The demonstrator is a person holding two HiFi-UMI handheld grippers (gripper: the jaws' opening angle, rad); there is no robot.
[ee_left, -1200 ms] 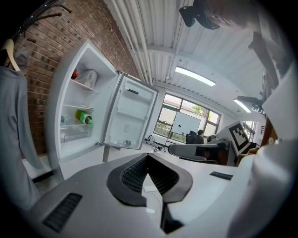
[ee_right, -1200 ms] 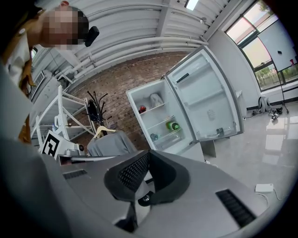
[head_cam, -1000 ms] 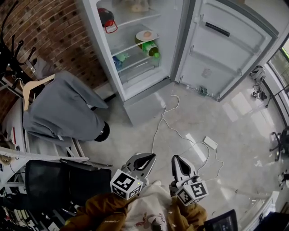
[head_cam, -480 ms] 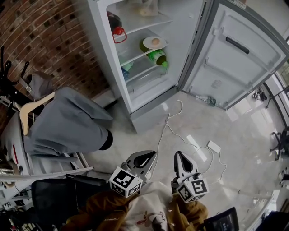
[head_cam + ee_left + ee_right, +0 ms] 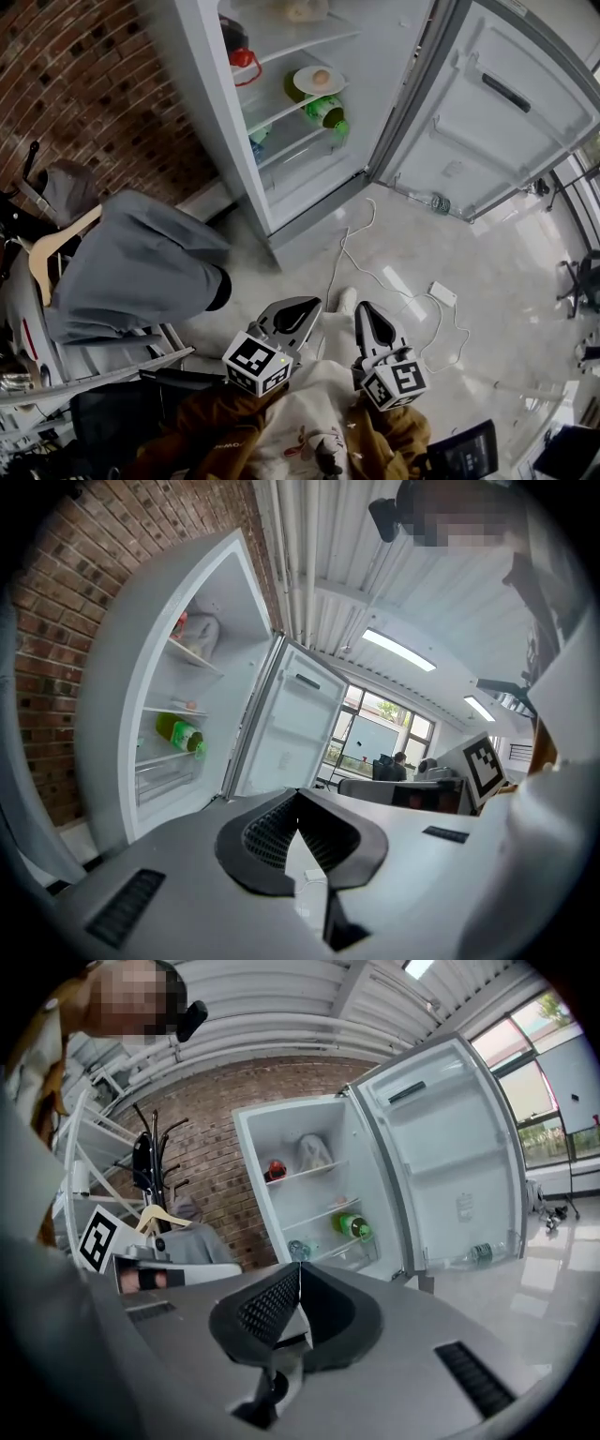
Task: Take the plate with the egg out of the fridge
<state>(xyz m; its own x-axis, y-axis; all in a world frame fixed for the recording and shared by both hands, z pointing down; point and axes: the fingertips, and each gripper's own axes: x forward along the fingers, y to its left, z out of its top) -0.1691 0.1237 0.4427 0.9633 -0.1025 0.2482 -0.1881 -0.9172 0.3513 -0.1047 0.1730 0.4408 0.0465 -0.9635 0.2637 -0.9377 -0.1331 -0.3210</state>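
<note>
The left gripper [image 5: 300, 311] is clenched, its jaws meeting tip to tip with nothing between them. The right gripper [image 5: 366, 314] is clenched the same way and is equally empty. Both are held low, close in front of the person's body, side by side and a little apart, pointing toward the fridge [image 5: 211, 122].

Between them and the fridge lies open glossy floor [image 5: 506, 262]. One white cable [image 5: 330, 262] crosses it, running from near the fridge's foot to a small white box [image 5: 441, 295]. To the left, a grey jacket [image 5: 131, 267] on a hanger stands near the fridge's left front corner. To the right, the fridge door [image 5: 487, 112] is swung wide open, so the front of the shelves is free.

The plate [image 5: 300, 84], one only, sits at the front edge of the middle shelf, well apart from both grippers, with a single egg [image 5: 321, 77] on it. One green bottle [image 5: 328, 114] lies on its side on the shelf just below. One red-topped container [image 5: 242, 58] stands at the left end of the shelf above.
</note>
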